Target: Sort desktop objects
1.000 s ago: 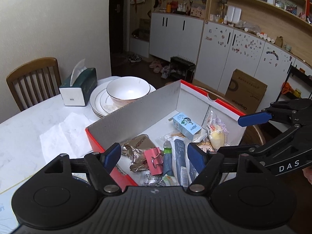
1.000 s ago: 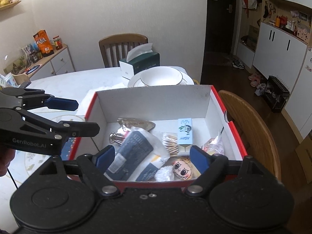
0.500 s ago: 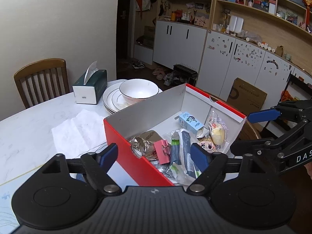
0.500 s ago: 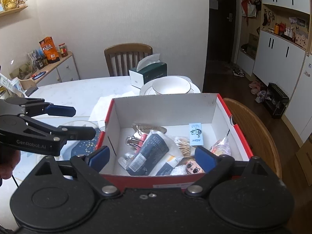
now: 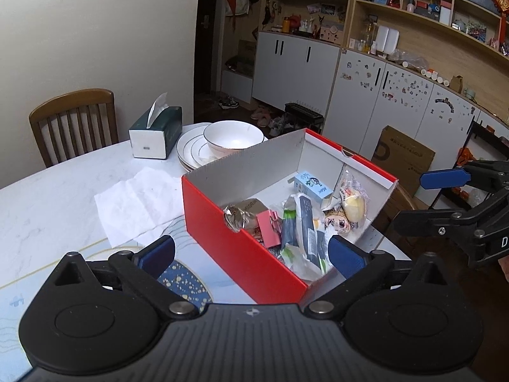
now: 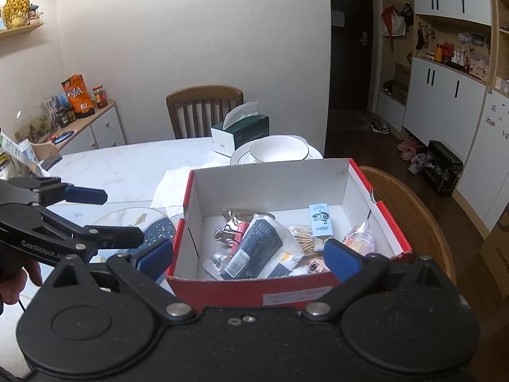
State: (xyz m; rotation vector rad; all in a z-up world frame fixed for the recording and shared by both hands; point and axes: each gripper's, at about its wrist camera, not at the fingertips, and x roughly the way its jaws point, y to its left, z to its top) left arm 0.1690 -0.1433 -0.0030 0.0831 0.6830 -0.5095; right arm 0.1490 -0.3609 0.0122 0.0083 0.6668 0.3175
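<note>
White marble table [image 5: 47, 191] in a dining room, cabinets and open shelves behind. Your red cardboard box [image 5: 241, 248] sits near the table's edge, lid off, white inside. Packed in it: a dark blue packet [image 6: 254, 248], a pink binder clip [image 5: 270, 226], a crumpled foil wrapper [image 5: 241, 213], a small light-blue carton [image 5: 313, 186], a cartoon-face toy [image 5: 338, 222] and a clear bag with a yellow bun [image 5: 354, 205].

Your left gripper [image 5: 251, 251] has just been opening; its jaws stand wide, nothing between the pads, the box's near corner lying beyond them. Your right gripper [image 6: 248, 251] has likewise just been opening, released, empty, with the box's front wall past it.

Around the box: a spread white tissue [image 5: 140, 200], a green tissue box [image 5: 156, 132], a white bowl [image 5: 233, 138] on stacked plates [image 5: 187, 149], a wooden chair [image 5: 73, 121] behind the table. A blue speckled mat [image 5: 184, 281] lies just left of the box.

Only the right view shows cotton swabs [image 6: 302, 238] under the carton, a second wooden chair [image 6: 413, 219] pressed by the box's right side, and a side cabinet with jars [image 6: 95, 124]. Only the left view shows a brown carton [image 5: 402, 159] on the floor.
</note>
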